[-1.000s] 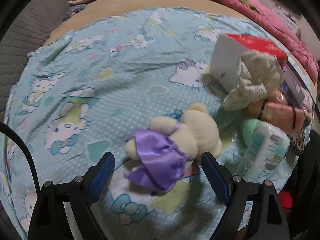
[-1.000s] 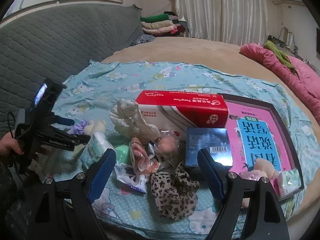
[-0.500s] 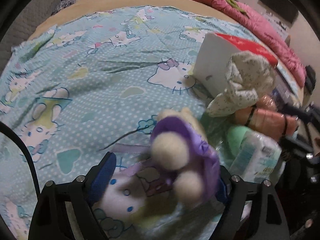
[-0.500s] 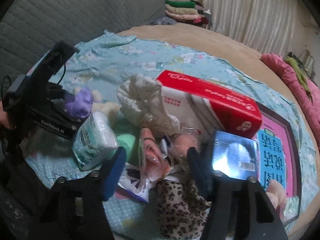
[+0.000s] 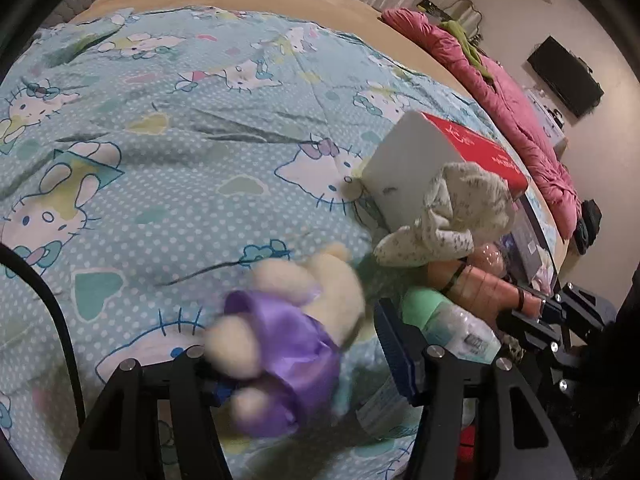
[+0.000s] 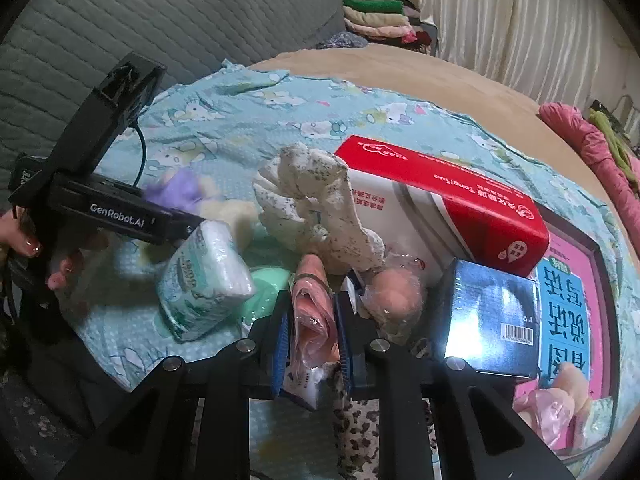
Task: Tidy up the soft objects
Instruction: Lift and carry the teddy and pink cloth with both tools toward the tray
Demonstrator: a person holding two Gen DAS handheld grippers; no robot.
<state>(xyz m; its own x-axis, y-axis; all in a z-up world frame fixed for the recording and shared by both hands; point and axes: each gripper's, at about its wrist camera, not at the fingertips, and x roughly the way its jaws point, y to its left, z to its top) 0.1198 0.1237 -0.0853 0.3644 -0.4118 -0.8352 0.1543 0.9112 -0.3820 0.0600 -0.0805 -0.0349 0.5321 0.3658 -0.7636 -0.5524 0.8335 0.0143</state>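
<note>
A cream plush toy in a shiny purple satin dress (image 5: 288, 332) is seen between the fingers of the left gripper (image 5: 296, 360), raised off the light blue cartoon-print bedsheet (image 5: 168, 152). The toy is blurred, and whether both pads are pressed against it cannot be told; one finger is hidden behind the dress.

The right gripper (image 6: 310, 340) is closed narrowly on a pink rolled soft item in clear plastic wrap (image 6: 312, 304), which sits in the pile beside a white speckled cloth bundle (image 6: 316, 208), a white-and-green soft tissue pack (image 6: 204, 280) and a red-and-white tissue box (image 6: 448, 208).

Several risks are judged from here. The plush toy may be held only by its slippery satin dress, so it could slide free if it is swung quickly. The plastic wrap on the pink roll may slip or tear under the pads. If the roll is pulled out sharply, the speckled bundle resting just above it could be dragged over, and the tissue pack could be knocked toward the edge of the bed.
</note>
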